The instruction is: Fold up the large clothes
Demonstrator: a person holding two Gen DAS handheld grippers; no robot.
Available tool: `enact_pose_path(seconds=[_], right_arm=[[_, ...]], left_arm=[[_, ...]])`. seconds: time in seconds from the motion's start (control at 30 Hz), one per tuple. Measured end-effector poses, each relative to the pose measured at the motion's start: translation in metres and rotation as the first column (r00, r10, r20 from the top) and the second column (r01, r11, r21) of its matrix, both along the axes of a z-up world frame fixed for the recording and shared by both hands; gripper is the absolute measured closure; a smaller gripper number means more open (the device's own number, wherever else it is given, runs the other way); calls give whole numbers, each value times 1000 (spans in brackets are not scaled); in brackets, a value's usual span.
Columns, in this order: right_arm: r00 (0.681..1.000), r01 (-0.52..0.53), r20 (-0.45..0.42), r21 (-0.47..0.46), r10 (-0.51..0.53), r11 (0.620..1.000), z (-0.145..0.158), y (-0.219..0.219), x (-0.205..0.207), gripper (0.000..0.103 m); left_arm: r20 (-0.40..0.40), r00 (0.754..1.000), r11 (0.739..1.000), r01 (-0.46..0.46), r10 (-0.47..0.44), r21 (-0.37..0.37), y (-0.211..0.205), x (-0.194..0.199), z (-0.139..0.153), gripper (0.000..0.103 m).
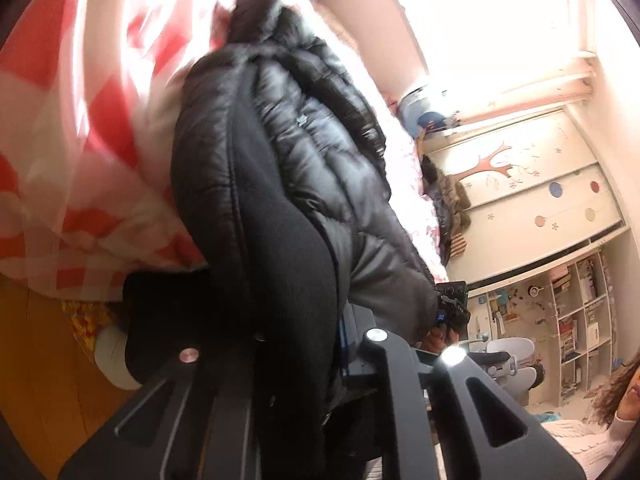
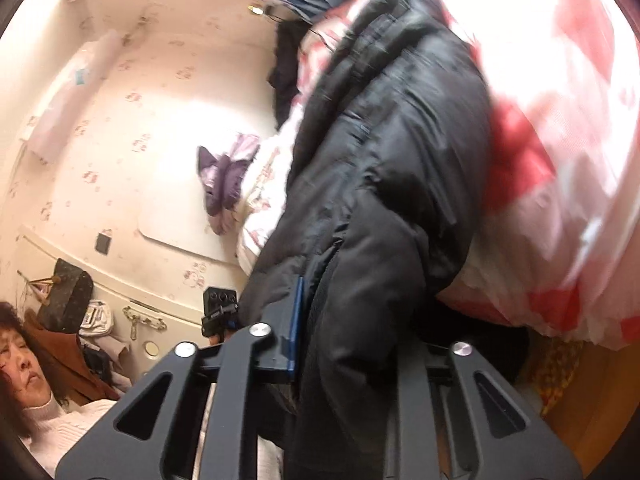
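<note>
Your left hand-held gripper (image 1: 296, 344) is clenched on the hem of the black puffer jacket (image 1: 304, 136), which drapes over the red-and-white checked bedding (image 1: 92, 128). Your right hand-held gripper (image 2: 344, 344) likewise grips the jacket's edge, beside the same bed.

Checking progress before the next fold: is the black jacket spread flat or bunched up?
Bunched up. The black jacket hangs in thick folds off the checked bedding, pinched by the left gripper and right gripper.
</note>
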State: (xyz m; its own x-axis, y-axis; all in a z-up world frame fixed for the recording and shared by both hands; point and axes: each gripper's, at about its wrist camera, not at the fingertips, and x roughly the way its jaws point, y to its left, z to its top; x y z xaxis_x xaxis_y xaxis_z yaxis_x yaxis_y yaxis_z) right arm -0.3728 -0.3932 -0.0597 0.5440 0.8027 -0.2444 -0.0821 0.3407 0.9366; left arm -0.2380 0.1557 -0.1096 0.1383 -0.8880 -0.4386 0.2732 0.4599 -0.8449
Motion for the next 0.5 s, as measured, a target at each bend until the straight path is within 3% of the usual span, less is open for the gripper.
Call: enact_pose_path(seconds=[0.13,0.23,0.3,0.33,0.37,0.4,0.43,0.5], right_arm=[[997,-14,80,11,13,1000,34,-2,-10,90],[992,-82,99,-11,82,997,47,-2,-22,89],[990,-130,48,-31,131,991,36,-2,-28,85],[991,-133,12,-23,134,991,26,-4,-29,70],[990,-136,-22,2,136,991,14,-6,-30,46],[990,-124,-61,26,126,992,-2,-10,-31,38],[989,-113,-92,34,116,993,-13,-11,-31,32],[984,-110,-135,70,119,991,-37,-10,-30,32]], left_arm=[[79,997,999,6,-3,-34,4,-18,38,93],[109,993,998,56,-51,-36,7,-36,54,93],[88,992,996,93,-92,0,9,-42,47,92],[44,993,994,108,-108,15,12,-40,33,89],[8,994,993,113,-113,19,15,-38,20,84],[-36,994,994,109,-108,16,18,-34,4,69],[-87,992,996,91,-89,13,22,-29,-16,48],[-142,989,999,46,-45,0,27,-23,-39,31]])
